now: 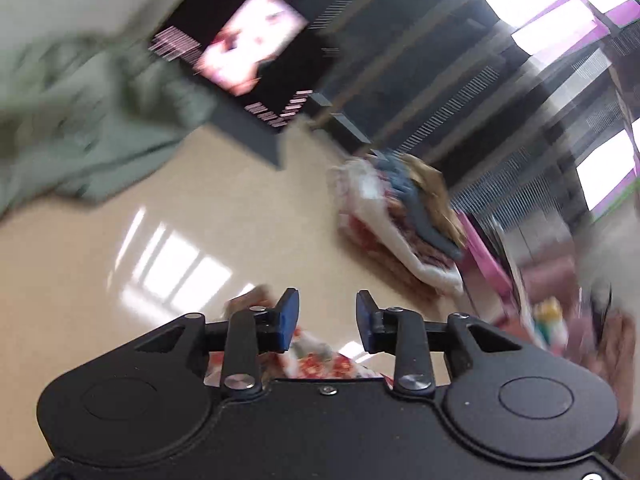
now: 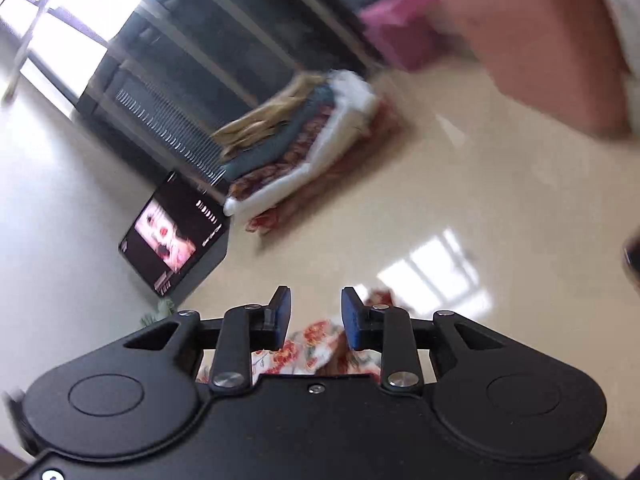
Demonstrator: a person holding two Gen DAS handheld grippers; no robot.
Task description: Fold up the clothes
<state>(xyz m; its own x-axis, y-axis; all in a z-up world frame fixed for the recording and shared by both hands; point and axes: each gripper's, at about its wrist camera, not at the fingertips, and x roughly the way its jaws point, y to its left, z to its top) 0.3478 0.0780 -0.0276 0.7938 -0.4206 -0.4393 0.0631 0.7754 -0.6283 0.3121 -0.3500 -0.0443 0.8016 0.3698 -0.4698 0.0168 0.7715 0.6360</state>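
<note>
Left gripper released above floral garment, right gripper released above same cloth, folded clothes stack at 12 o'clock on beige counter, green garment at 10 o'clock

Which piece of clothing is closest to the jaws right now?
The floral cloth, white with red flowers, lies right under both sets of open jaws. The green garment sits off to the side, and the folded stack is farther across the floor.
</note>
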